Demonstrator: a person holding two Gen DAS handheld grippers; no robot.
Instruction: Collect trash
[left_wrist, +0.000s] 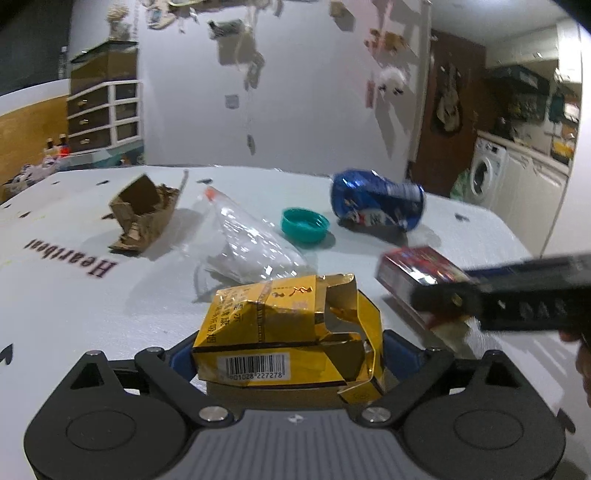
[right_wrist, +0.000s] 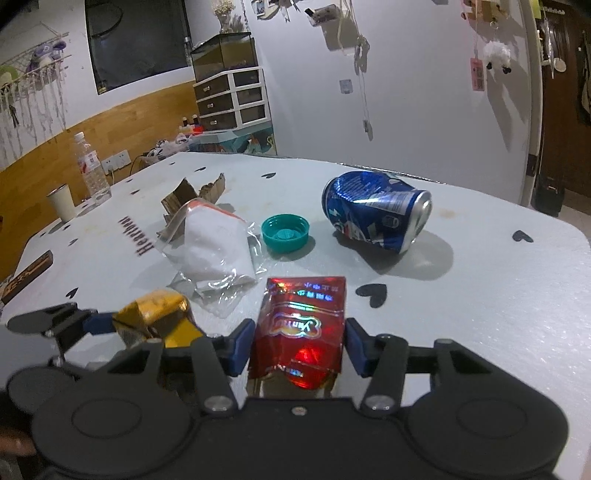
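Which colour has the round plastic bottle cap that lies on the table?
The round plastic bottle cap is teal green, open side up; the right wrist view shows it best.

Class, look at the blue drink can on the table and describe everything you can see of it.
The blue can is thin shiny metal, printed blue with white and red markings. It is badly crushed and dented, lying on its side on the white table, its silver end facing right in the right wrist view. Only the table touches it. It lies apart from the teal cap to its left, and neither gripper is near it.
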